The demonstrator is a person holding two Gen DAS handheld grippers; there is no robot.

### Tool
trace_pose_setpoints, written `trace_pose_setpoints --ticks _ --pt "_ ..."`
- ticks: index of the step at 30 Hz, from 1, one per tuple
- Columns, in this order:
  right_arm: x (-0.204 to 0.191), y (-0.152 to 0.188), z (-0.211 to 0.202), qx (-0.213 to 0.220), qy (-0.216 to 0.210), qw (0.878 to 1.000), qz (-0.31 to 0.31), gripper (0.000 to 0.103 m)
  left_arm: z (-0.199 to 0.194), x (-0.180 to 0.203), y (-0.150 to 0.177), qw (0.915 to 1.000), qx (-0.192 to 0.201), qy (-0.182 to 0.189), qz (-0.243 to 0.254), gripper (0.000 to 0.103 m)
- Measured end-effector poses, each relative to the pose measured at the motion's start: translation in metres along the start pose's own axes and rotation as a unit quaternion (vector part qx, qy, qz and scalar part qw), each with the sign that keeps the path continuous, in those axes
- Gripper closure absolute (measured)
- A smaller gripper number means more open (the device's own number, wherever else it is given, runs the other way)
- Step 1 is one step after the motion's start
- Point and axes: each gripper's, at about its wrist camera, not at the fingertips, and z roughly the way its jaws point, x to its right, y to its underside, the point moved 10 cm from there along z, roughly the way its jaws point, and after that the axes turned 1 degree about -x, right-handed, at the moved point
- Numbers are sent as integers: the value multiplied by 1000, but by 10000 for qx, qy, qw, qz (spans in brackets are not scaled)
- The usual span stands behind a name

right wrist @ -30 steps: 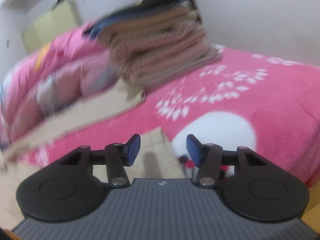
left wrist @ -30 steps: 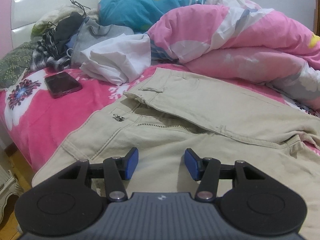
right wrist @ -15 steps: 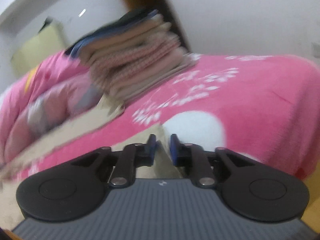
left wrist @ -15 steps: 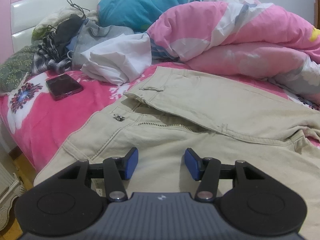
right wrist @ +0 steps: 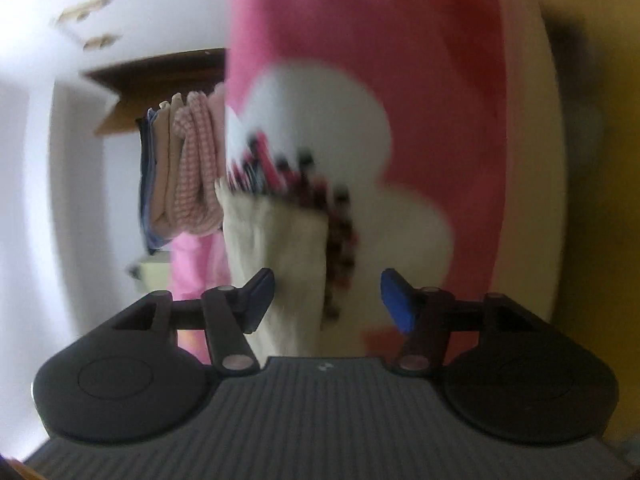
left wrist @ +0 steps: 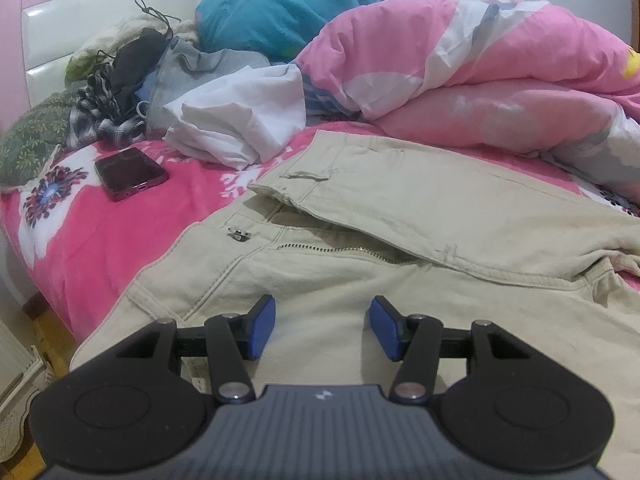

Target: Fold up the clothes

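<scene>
The right gripper (right wrist: 327, 300), pinched together half a second ago, now spreads beside the trouser cuff (right wrist: 276, 248) near the bed's (right wrist: 360, 40) edge, apparently releasing it, while the left gripper (left wrist: 322, 328) stays spread over the beige trousers (left wrist: 400, 280).

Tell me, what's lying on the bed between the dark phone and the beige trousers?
Only bare pink flowered bedsheet separates the dark phone from the beige trousers, as the left wrist view shows.
</scene>
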Motion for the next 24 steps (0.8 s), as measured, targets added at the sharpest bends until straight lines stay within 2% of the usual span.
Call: trace_pose_setpoints --ticks 2,4,5,6,10,12,15,18,19,21,24 --pt "-1 10 6 -50 -448 9986 291 45 0 -1 0 10000 -15 -3 -50 48" --pt "-6 15 6 -20 -653 9974 304 63 0 -1 0 10000 -15 -16 -86 48" --pt "-10 16 5 8 -727 9970 275 84 -1 -1 0 10000 -10 -23 -97 48" --pt "-13 16 2 81 -774 9967 215 94 -1 -1 0 9999 -6 -28 -103 48" --pt "-36 13 -22 603 -1048 9922 -309 100 -1 1 2 9999 0 -36 -115 48" --pt "-47 12 -35 901 -988 9885 -712 101 -1 1 2 9999 -1 -31 -113 48" --pt "-50 4 -42 1255 -410 9828 -1293 101 -1 1 2 10000 13 -25 -95 48" --pt "-21 -9 -39 1473 910 9752 -1377 100 -1 0 2 10000 28 -6 -92 48" --pt "-14 -13 -40 1554 1316 9689 -1408 99 -1 0 2 10000 29 1 -95 48" --pt "-25 -22 -50 1909 1722 9521 -1656 98 -2 -1 1 9999 21 35 -108 47" --pt "-42 -34 -67 2428 2319 9201 -2017 97 -7 -5 -1 9998 43 100 -145 47"
